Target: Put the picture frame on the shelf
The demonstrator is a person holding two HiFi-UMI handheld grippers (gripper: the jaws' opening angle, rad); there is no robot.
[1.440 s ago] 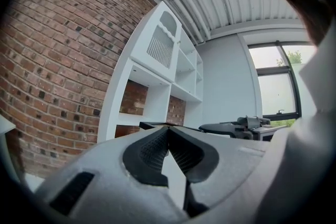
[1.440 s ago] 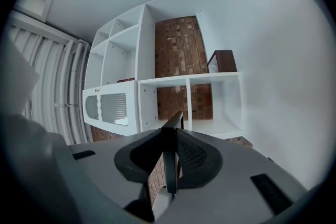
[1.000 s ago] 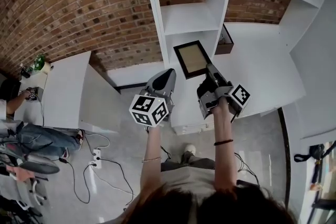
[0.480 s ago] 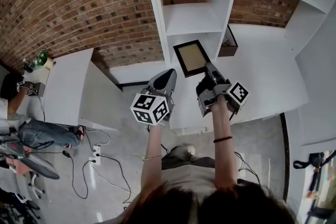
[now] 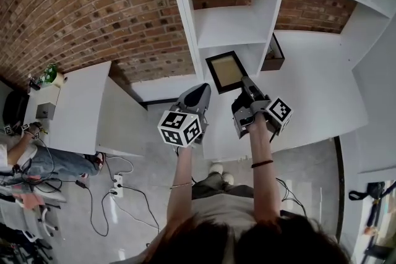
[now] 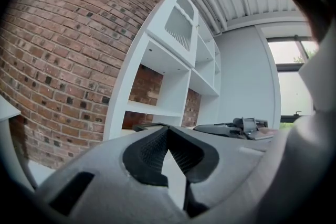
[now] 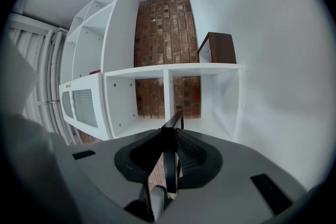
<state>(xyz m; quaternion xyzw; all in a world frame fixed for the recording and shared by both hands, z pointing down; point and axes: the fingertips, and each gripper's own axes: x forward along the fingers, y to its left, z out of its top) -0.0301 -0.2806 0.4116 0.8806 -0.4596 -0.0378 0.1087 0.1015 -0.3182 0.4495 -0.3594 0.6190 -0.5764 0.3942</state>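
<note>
Two grippers were up before the white shelf (image 5: pixel 230 26). Right gripper (image 5: pixel 245 81) clamped the picture frame (image 5: pixel 226 70) by its edge, at the lower compartment's mouth. Left gripper (image 6: pixel 167 135) was closed, empty.

- We see a brick wall (image 5: pixel 93 3) behind a white desk (image 5: pixel 77 102).
- Something green (image 5: pixel 47 74), perhaps a plant, sits at the desk's corner.
- A power strip (image 5: pixel 117 183) lies on the floor (image 5: pixel 148 195).
- A dark brown box (image 5: pixel 276 54) stands on the counter (image 5: pixel 309 93).

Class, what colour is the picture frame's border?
Black; the picture frame shows best in the head view.
</note>
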